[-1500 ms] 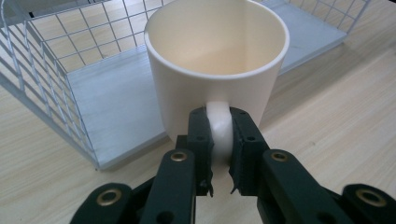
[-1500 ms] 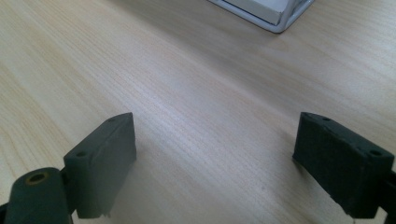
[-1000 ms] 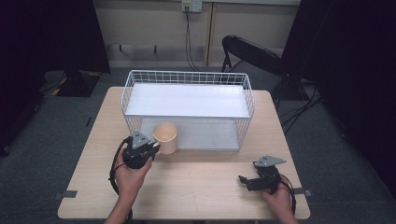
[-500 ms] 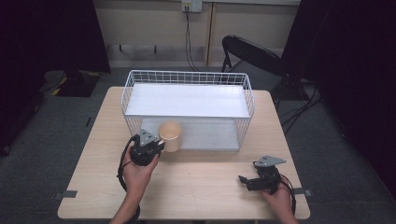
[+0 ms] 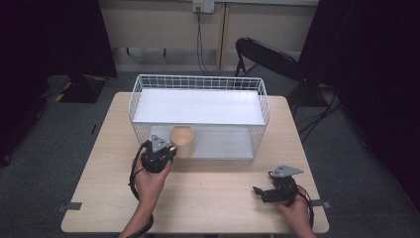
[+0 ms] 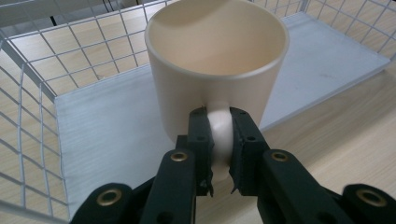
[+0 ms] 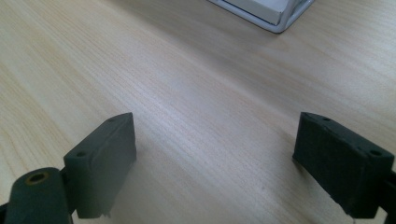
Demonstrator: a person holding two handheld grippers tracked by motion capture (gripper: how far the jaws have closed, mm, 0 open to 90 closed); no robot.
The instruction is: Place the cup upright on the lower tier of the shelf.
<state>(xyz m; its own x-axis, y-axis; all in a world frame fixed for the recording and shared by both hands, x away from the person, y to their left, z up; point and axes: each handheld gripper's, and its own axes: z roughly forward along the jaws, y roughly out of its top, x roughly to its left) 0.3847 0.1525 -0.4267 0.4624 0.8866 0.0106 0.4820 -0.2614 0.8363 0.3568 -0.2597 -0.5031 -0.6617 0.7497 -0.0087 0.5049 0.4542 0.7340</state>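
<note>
Since the earlier frames the left gripper (image 5: 171, 148) has carried the cream mug (image 5: 182, 141) forward and to the right, from the bare tabletop in front of the rack to the open front of the rack's lower level; the right gripper (image 5: 258, 191) has kept its place.

The light wooden table (image 5: 218, 198) bears a white wire rack (image 5: 198, 82) with a white upper shelf (image 5: 198, 106) and a grey lower board (image 5: 223, 144). A black folding chair (image 5: 267, 57) stands behind the table at the far right.

The mug stands upright at the front left of the lower board, under the upper shelf's edge. In the left gripper view the jaws are clamped on the mug's handle (image 6: 219, 135), one pad on each side, and the mug's base sits over the board's front edge.

The right gripper lies low over the table's near right part, well apart from the rack, its jaws spread wide with only bare wood between them.
</note>
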